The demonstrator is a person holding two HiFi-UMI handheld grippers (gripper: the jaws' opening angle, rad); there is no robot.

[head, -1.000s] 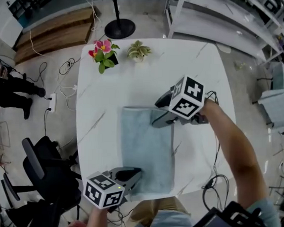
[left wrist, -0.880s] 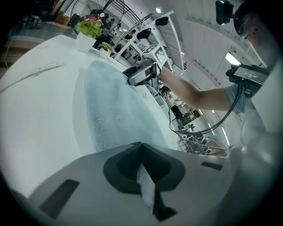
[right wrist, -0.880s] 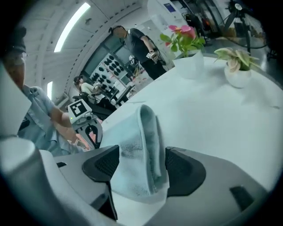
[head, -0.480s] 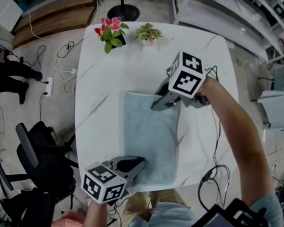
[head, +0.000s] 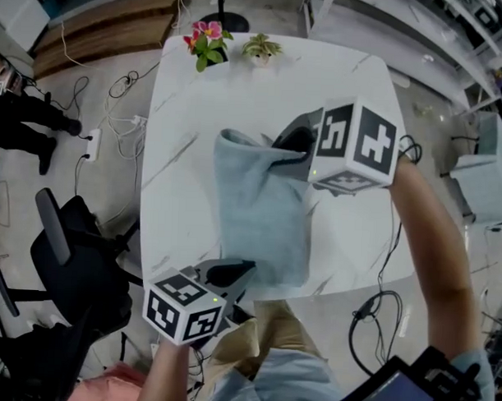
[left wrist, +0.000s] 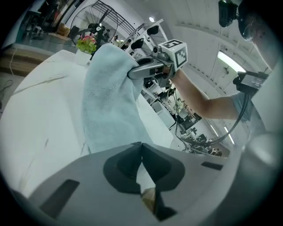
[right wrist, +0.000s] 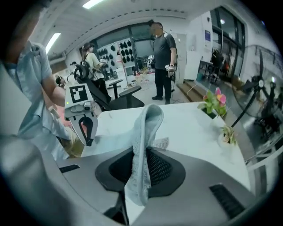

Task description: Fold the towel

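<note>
right gripper (right wrist: 143, 154), jaws just closing, grips towel (head: 259, 212) edge; left gripper (left wrist: 141, 145) clenched at corner.

Pretty sure this is a robotics lab or research workspace, not anyone's home. Loose black and white cables (head: 115, 92) and a white power strip (head: 94, 145) lie on the pale floor, there's a black wheeled office chair (head: 64, 255), and white metal shelving racks (head: 405, 32) along one side. Rows of dark wall-hung gear (right wrist: 126, 50), long ceiling strip lights (right wrist: 53, 42), and a standing person in dark clothes (right wrist: 162, 57). The hand-held left claw (right wrist: 88, 140) with its cube of square markers kinda seals it. Only homey bit is a pink-flowered potted plant (head: 205, 42) on the white marble-look surface (head: 196, 111).
</note>
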